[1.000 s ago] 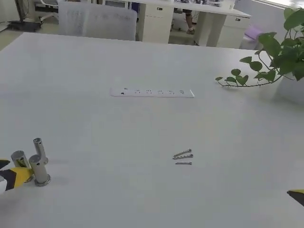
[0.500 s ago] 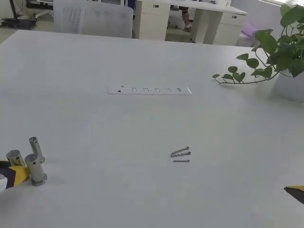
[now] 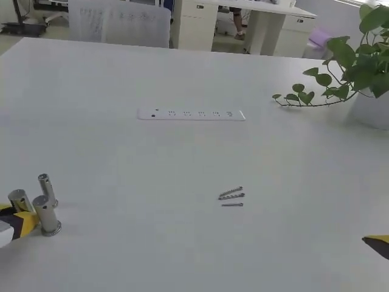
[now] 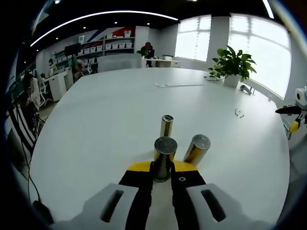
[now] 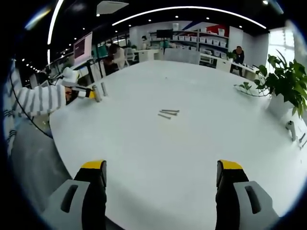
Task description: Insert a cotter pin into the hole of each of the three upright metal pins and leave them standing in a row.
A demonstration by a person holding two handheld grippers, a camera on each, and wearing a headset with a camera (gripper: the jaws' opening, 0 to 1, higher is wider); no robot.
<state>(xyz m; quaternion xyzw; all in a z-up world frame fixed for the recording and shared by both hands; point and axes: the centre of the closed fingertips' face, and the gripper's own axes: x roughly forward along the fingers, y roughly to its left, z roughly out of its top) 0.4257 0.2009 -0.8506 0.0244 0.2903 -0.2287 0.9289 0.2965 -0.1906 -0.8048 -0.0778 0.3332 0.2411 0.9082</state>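
Observation:
Three upright metal pins stand close together near the table's left front. My left gripper [image 4: 163, 175] is shut on the nearest pin [image 4: 164, 146], with a second pin [image 4: 196, 148] just right of it and a third pin [image 4: 166, 125] behind. In the head view the left gripper [image 3: 13, 222] sits at the held pin [image 3: 20, 199], beside the two free pins [image 3: 47, 216] [image 3: 45, 187]. Three cotter pins [image 3: 231, 196] lie loose mid-table, also seen as cotter pins [image 5: 168, 113] ahead of my right gripper [image 5: 162, 167], which is open and holds nothing. Its tip [image 3: 377, 244] shows at the right edge.
A white power strip [image 3: 191, 114] lies across the table's middle, farther back. A potted plant [image 3: 352, 67] trails leaves at the far right. A chair back [image 3: 118, 24] stands beyond the far edge. The white table [image 3: 134, 164] is bare between pins and cotter pins.
Only the head camera has shifted slightly. The pins, cotter pins and both grippers hold their places.

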